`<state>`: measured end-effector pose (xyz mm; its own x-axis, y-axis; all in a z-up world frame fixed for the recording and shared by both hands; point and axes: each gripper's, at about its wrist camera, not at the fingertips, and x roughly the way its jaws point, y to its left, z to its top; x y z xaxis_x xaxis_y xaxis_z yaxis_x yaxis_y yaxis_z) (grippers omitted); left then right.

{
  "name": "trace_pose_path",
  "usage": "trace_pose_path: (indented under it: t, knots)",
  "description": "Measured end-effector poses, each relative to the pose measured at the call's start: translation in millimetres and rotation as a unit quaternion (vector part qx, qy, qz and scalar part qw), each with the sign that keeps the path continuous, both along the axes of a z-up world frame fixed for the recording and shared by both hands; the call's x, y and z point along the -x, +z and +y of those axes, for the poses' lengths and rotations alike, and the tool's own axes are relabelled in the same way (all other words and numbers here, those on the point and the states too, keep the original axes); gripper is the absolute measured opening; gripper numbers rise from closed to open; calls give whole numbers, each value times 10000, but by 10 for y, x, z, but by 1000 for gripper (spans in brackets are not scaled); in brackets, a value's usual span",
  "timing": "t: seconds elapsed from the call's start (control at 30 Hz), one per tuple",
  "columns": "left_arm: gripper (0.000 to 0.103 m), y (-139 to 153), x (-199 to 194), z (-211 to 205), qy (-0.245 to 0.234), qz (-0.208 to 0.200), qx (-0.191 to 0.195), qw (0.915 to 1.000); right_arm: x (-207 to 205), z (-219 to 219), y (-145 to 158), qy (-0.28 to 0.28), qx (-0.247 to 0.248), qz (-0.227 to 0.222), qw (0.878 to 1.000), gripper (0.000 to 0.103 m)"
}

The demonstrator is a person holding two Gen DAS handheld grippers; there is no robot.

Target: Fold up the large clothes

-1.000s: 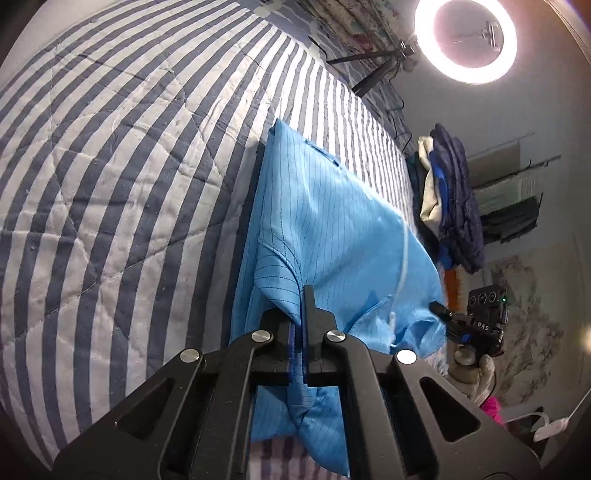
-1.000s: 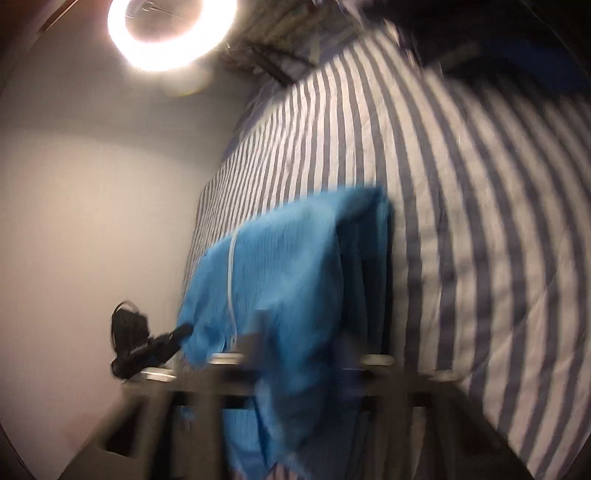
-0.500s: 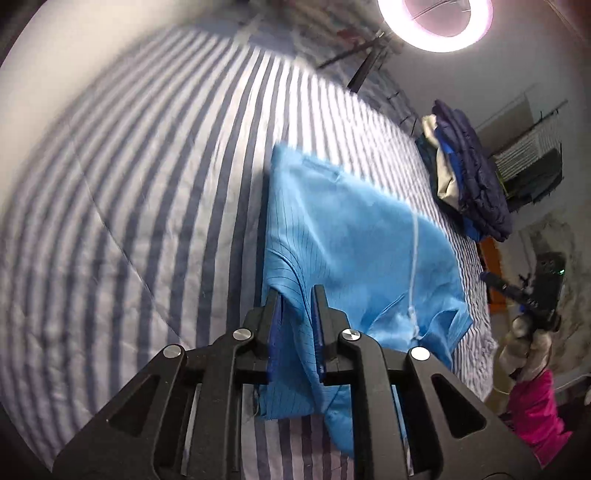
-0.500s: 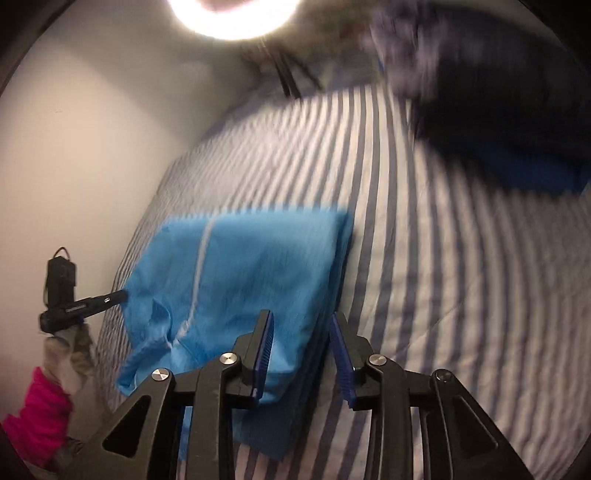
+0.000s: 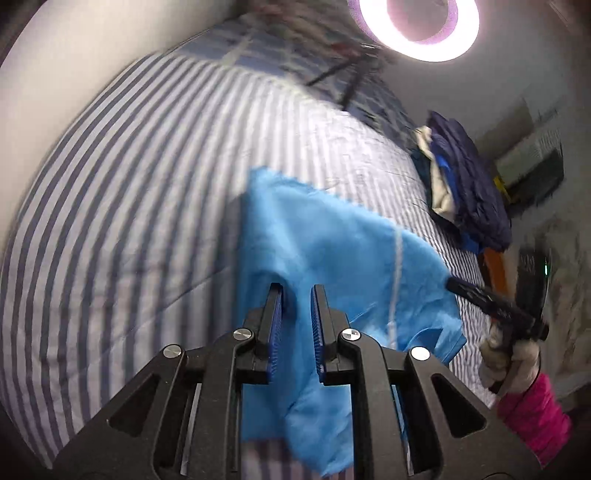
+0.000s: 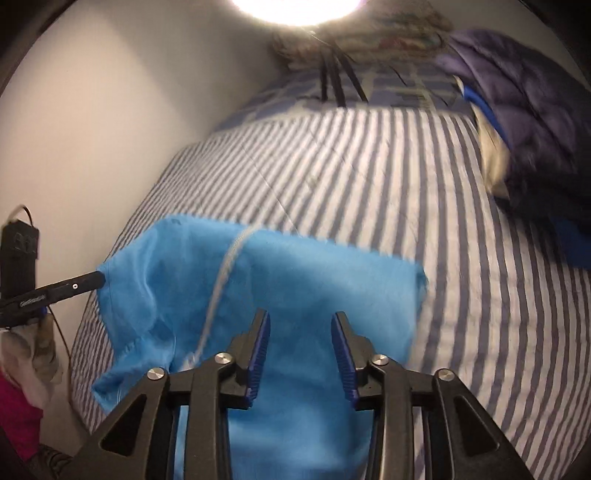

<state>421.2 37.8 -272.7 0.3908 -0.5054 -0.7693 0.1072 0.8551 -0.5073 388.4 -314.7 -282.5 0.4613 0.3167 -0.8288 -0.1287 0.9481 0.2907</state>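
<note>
A bright blue garment [image 5: 332, 251] with a white zip line lies folded on the striped bed quilt [image 5: 129, 184]. My left gripper [image 5: 296, 291] hovers over its near left edge, jaws a narrow gap apart, and the cloth lies below them, not pinched. In the right wrist view the same garment [image 6: 295, 273] spreads under my right gripper [image 6: 300, 317], whose jaws are opening wide with nothing pressed between the pads. Each view shows the other gripper at the cloth's side edge: the right gripper [image 5: 454, 285] in a gloved hand with a pink sleeve, and the left gripper [image 6: 98, 276].
A pile of dark blue and cream clothes [image 5: 469, 184] [image 6: 524, 103] sits at the bed's far right. A ring light [image 5: 417, 22] on a tripod stands beyond the bed's head. A pale wall [image 6: 92, 129] runs along the bed's left side. Bare quilt [image 6: 369, 166] lies beyond the garment.
Both grippers have let go of the blue cloth. The left jaws parted a little and lifted; the right jaws spread wide, rolled and drew back. The garment now rests folded on the quilt.
</note>
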Motion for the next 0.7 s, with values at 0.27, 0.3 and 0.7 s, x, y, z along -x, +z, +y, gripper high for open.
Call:
trace_pose_path:
  t: [0.27,0.3,0.7]
  knots:
    - [53,-53,-68,607,732,176,1065,9915,403,-587,-278,-573,-1223,718,9882,66]
    - [63,-63,-142,595,770,179,1168,9900,409,-592,-307,-579,-1316,758,9867,64]
    - [2,-589,-46,254,235,782,763,9937,355,-436,-226,-34,-1251,760,9892,3]
